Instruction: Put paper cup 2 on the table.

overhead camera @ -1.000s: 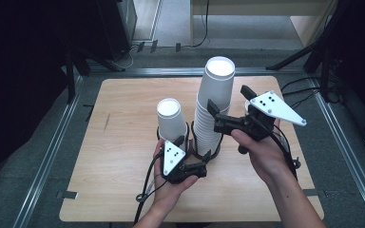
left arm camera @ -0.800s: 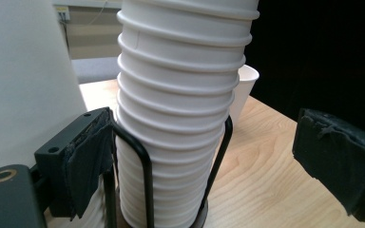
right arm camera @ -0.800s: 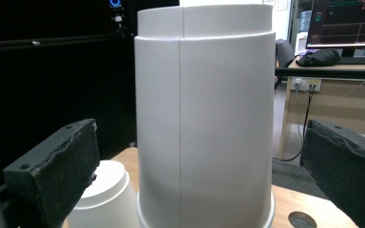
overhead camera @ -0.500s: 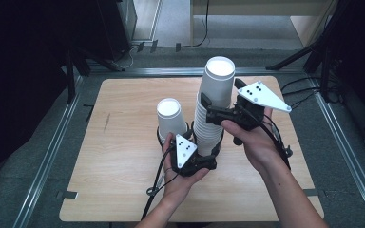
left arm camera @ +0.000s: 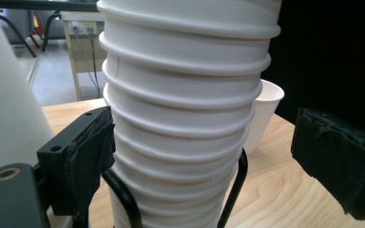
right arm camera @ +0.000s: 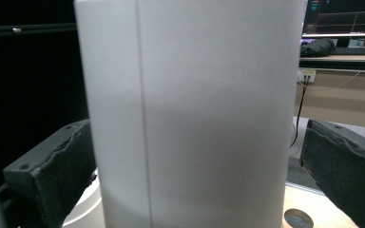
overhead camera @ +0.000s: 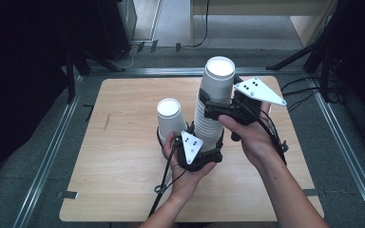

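1. high view: since a second ago both hands have drawn in around the tall stack of paper cups [overhead camera: 215,111], which stands upside down in the middle of the table [overhead camera: 123,190]. the right gripper [overhead camera: 210,110] is now up against the upper part, the left gripper [overhead camera: 215,151] low at its base. my judgement is that this sets up pulling the top cup off while the rest is steadied. a shorter stack [overhead camera: 170,118] stands just to the left.

2. left gripper view: the jaws stand wide around the ribbed lower rims of the tall stack [left arm camera: 183,123]; the left pad [left arm camera: 92,152] touches or nearly touches, the right pad is clear, so no grip. one upright cup [left arm camera: 262,118] stands behind; its inside is hidden.

3. right gripper view: the smooth wall of the top cup [right arm camera: 190,114] sits between wide-open jaws, gaps on both sides.
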`<act>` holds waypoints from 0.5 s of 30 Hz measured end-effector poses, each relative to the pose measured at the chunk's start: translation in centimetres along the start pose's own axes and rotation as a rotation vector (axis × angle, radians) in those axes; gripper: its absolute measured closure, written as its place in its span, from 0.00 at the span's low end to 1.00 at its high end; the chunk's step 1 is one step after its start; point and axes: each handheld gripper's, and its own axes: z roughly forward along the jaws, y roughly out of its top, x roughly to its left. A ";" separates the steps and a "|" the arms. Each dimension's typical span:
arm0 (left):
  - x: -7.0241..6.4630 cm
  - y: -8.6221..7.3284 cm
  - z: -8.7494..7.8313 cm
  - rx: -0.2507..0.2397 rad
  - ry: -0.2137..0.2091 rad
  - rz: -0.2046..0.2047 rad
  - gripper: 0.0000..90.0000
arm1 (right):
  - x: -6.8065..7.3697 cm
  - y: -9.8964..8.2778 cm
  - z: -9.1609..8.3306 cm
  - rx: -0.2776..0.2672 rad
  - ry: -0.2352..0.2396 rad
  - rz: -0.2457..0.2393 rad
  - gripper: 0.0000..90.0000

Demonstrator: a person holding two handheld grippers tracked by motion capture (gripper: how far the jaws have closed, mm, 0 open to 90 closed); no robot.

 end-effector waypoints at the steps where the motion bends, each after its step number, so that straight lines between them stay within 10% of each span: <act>1: -0.1 0.0 0.1 -0.003 0.012 0.003 0.08 | -0.1 -0.1 0.1 0.002 0.001 0.004 0.00; 15: -0.2 0.5 1.0 -0.035 0.062 0.019 0.08 | -0.3 -0.9 1.0 0.050 0.003 -0.003 0.00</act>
